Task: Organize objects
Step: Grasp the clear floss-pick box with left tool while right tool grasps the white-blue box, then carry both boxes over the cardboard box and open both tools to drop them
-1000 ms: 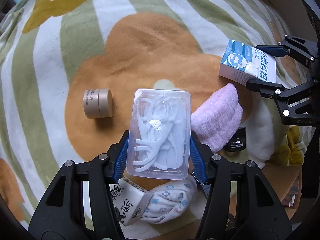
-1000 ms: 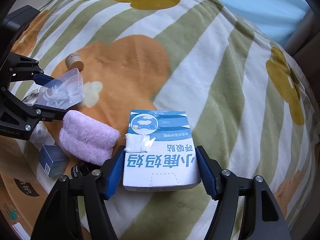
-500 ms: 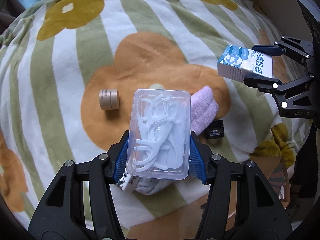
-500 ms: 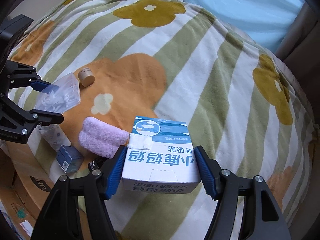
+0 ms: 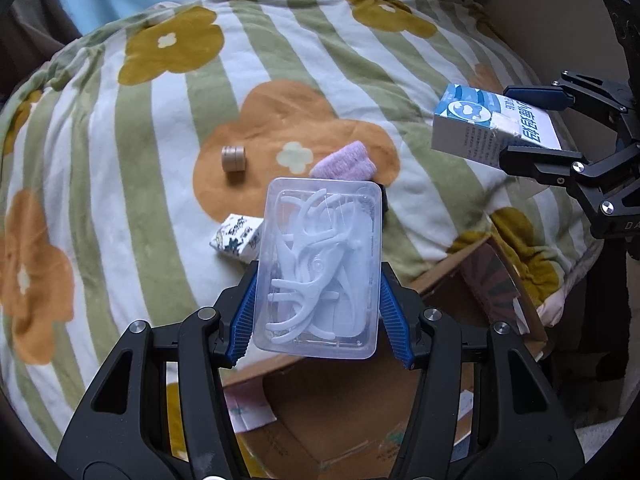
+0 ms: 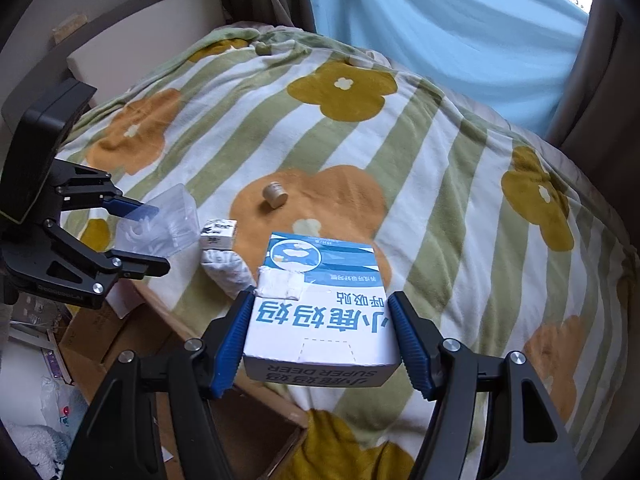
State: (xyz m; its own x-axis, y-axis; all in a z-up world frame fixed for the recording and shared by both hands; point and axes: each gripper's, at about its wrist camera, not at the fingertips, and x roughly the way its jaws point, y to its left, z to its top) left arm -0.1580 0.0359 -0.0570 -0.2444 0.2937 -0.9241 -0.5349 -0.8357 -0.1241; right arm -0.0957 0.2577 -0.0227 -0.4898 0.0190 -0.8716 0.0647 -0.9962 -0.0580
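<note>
My left gripper is shut on a clear plastic box of white floss picks, held in the air above the bed's near edge and an open cardboard box. It also shows in the right wrist view. My right gripper is shut on a blue and white carton, also lifted; it shows at the right of the left wrist view. On the flowered blanket lie a tan round jar, a pink towel and a small printed box.
A patterned cloth bundle lies at the bed's edge by the small printed box. The cardboard box stands on the floor against the bed. A blue curtain hangs behind the bed. Clutter lies on the floor at left.
Both grippers have risen and pulled back from the bed with their loads. The items on the blanket look smaller, and the cardboard box has come into view under the left gripper.
</note>
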